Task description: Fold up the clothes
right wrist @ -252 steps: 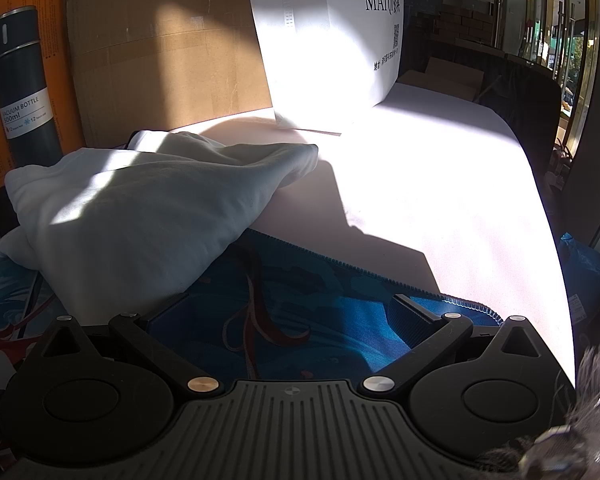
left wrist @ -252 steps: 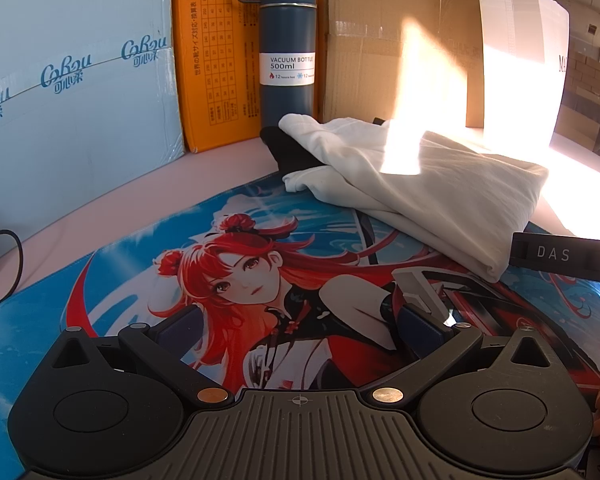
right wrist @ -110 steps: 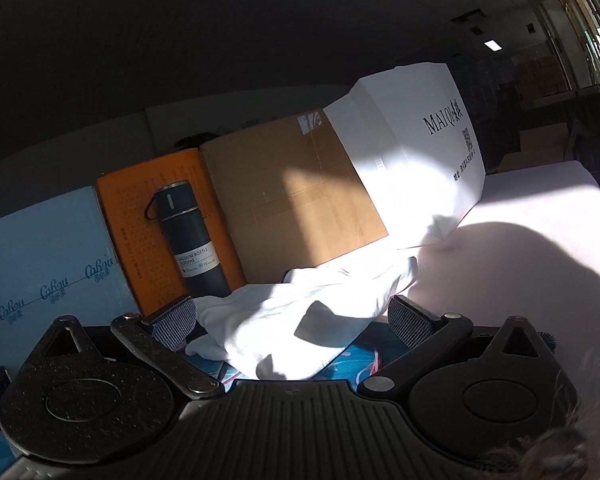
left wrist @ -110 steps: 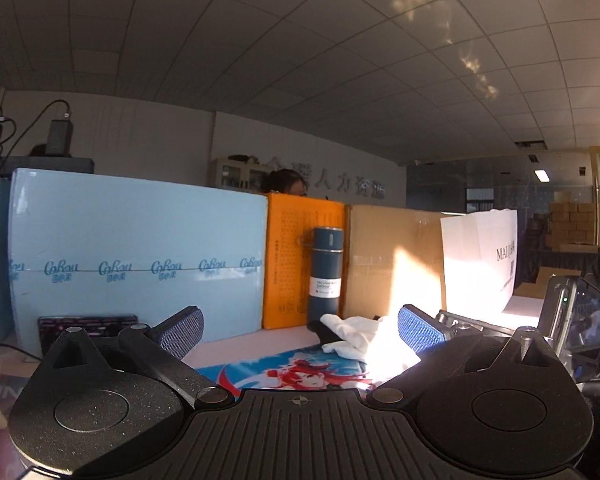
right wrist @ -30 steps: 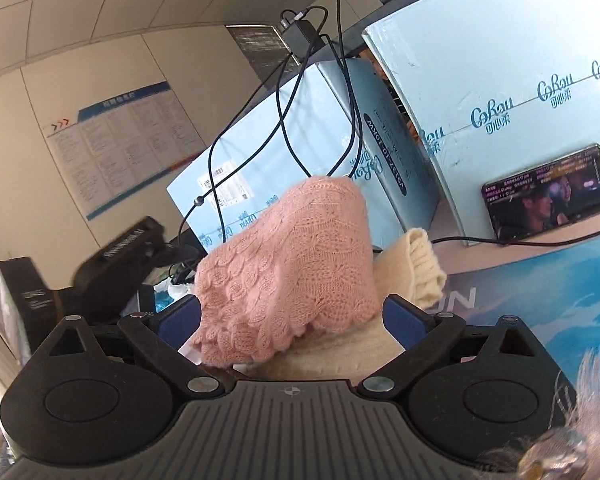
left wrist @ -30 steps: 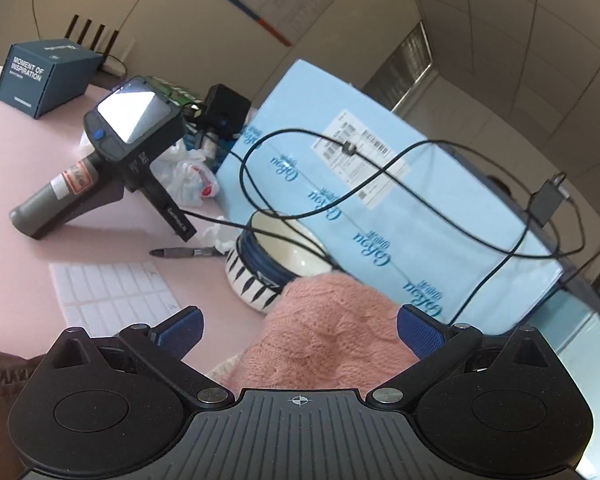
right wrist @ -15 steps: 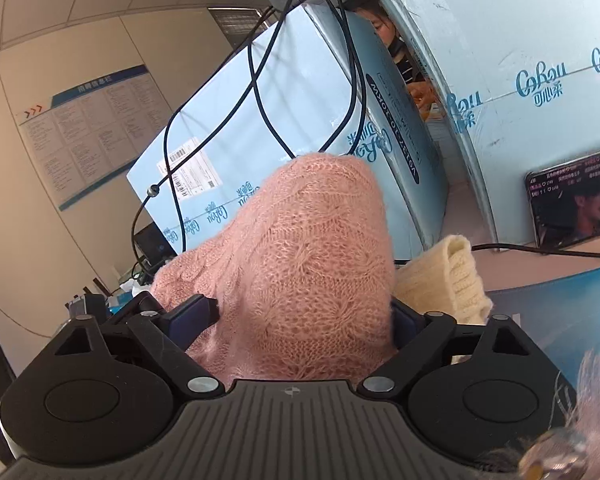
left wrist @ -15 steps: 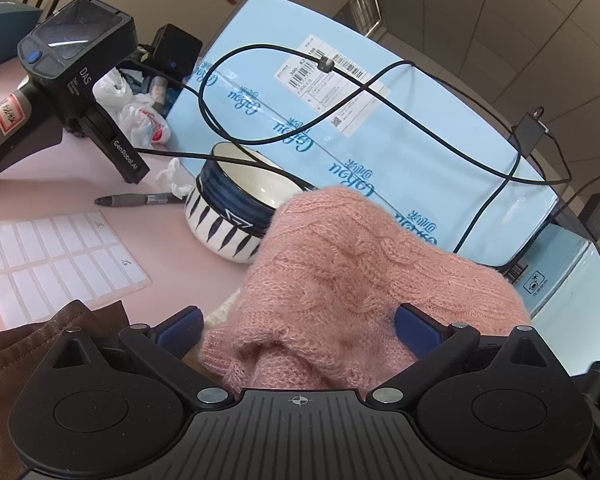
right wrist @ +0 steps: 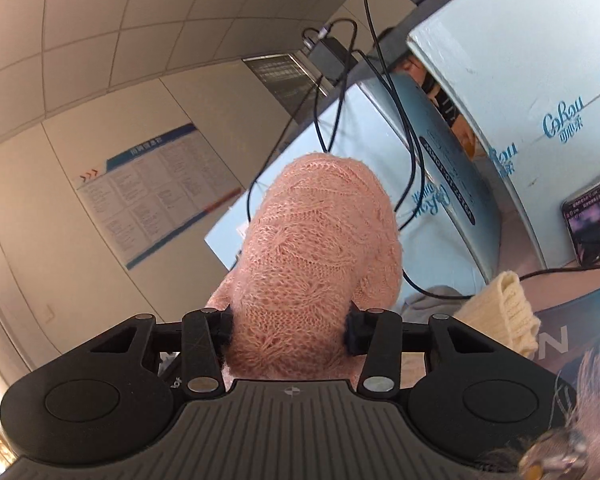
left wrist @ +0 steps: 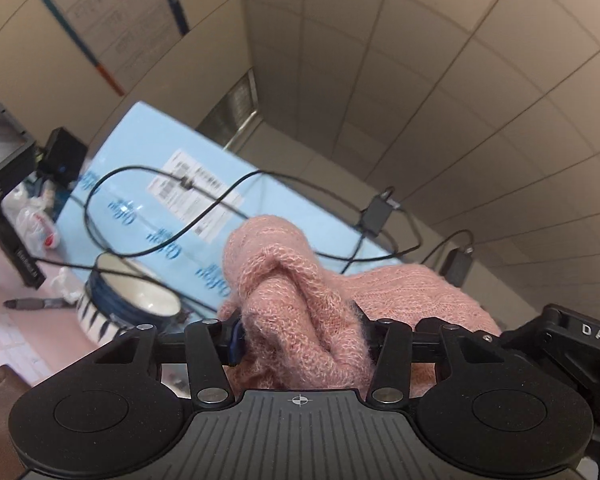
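Note:
A pink knitted sweater [left wrist: 288, 300] fills the middle of the left wrist view. My left gripper [left wrist: 298, 340] is shut on a bunched fold of it and holds it up, tilted toward the ceiling. In the right wrist view the same pink sweater [right wrist: 316, 248] bulges up between the fingers, and my right gripper [right wrist: 288, 332] is shut on it. A cream knitted garment [right wrist: 504, 312] lies below at the right. The rest of the sweater hangs out of sight below both grippers.
A blue striped bowl [left wrist: 128, 304], a marker pen [left wrist: 32, 303] and a handheld scanner [left wrist: 0, 184] sit on the pink table at left. Light blue boxes [right wrist: 520, 120] with black cables [left wrist: 204, 208] stand behind. A phone [right wrist: 596, 216] leans at right.
Both grippers have closed on the pink sweater, which they only straddled half a second ago, and both views have tilted upward toward the ceiling.

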Tool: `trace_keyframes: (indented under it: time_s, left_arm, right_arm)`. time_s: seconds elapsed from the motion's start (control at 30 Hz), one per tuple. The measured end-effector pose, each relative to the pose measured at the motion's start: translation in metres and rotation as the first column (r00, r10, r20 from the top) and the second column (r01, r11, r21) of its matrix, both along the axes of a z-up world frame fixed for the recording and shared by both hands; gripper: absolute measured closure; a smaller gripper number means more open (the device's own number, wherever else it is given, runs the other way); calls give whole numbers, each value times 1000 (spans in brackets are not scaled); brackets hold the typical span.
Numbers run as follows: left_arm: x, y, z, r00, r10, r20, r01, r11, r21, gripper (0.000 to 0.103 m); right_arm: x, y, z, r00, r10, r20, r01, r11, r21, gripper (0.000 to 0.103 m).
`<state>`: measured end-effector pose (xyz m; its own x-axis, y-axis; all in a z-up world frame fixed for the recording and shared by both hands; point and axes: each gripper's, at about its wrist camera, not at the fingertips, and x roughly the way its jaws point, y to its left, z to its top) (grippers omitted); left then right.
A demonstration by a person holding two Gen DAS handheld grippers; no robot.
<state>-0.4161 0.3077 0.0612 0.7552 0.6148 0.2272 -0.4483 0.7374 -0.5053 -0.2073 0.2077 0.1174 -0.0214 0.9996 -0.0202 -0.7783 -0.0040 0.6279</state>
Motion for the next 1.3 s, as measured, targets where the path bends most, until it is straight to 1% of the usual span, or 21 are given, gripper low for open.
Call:
trace_keyframes:
  time_s: [0.07, 0.13, 0.23, 0.33, 0.43, 0.47, 0.6, 0.67, 0.73, 0.77, 0.8, 0.83, 0.87, 0.97, 1.0, 1.07, 1.13, 1.17, 1.2, 1.23, 1.3]
  left_arm:
    - [-1, -6, 2, 994, -95, 45, 92, 994, 63, 56]
    - [4, -9, 6, 980, -192, 49, 186, 978, 99, 55]
    - [18, -18, 20, 953, -302, -1, 302, 951, 64, 55]
    - [38, -44, 41, 941, -329, -84, 333, 942, 34, 55]
    - [60, -75, 51, 927, -324, -189, 321, 946, -47, 53]
    - [67, -83, 50, 922, -332, -201, 320, 943, -92, 47]
    - [98, -102, 27, 877, -390, -280, 342, 917, -206, 46]
    - [117, -106, 11, 847, -431, -310, 349, 892, -287, 46]
    - [135, -108, -2, 814, -466, -348, 340, 867, -365, 42]
    - [143, -109, -6, 795, -478, -374, 326, 856, -400, 33]
    - [154, -108, -8, 777, -492, -393, 322, 847, -424, 31]
    - [160, -110, -11, 765, -503, -403, 332, 843, -424, 29]
    - [163, -111, -11, 760, -508, -404, 346, 844, -410, 23]
    - [167, -112, -13, 757, -523, -393, 389, 843, -372, 13]
    - [166, -111, -15, 759, -530, -378, 403, 838, -367, 12]
    - [164, -106, -21, 761, -543, -354, 414, 827, -379, 11]
    - [157, -102, -22, 775, -534, -338, 396, 827, -398, 10]
    - [154, -100, -22, 785, -526, -327, 387, 829, -404, 10]
    - [152, -97, -21, 797, -515, -315, 374, 831, -411, 10]
    - [151, -94, -20, 810, -502, -302, 361, 833, -419, 9]
    - [146, -89, -21, 831, -464, -308, 313, 847, -431, 6]
  right_arm:
    - [3, -22, 13, 1000, -9, 10, 9, 999, 42, 61]
    - [7, -43, 20, 1000, -21, 16, 20, 999, 51, 61]
    - [14, -78, 17, 998, -67, 20, 66, 997, 42, 61]
    - [28, -115, 12, 995, -100, -1, 100, 994, 47, 61]
    - [44, -149, 6, 992, -122, -46, 123, 992, 22, 61]
    - [48, -158, 4, 990, -131, -59, 131, 991, 4, 61]
    - [62, -192, -16, 962, -253, -104, 237, 961, -144, 60]
    - [69, -205, -29, 948, -303, -102, 277, 939, -205, 60]
    - [79, -213, -42, 932, -351, -91, 316, 909, -273, 57]
    - [84, -214, -47, 923, -378, -79, 336, 887, -316, 56]
    - [90, -215, -52, 913, -403, -66, 356, 863, -359, 54]
    - [98, -215, -56, 895, -445, -34, 392, 820, -416, 54]
    - [104, -215, -61, 880, -475, -5, 423, 788, -448, 53]
    - [117, -224, -71, 854, -519, 32, 473, 751, -461, 43]
    - [121, -225, -71, 847, -529, 55, 491, 738, -463, 36]
    - [123, -232, -68, 816, -564, 123, 553, 702, -449, 33]
    - [123, -237, -64, 778, -596, 199, 618, 665, -420, 25]
    - [122, -239, -61, 755, -612, 235, 649, 649, -398, 24]
    - [120, -239, -56, 742, -615, 269, 669, 646, -368, 22]
    - [115, -239, -52, 739, -602, 303, 674, 661, -331, 20]
    - [107, -238, -42, 763, -535, 364, 633, 732, -252, 14]
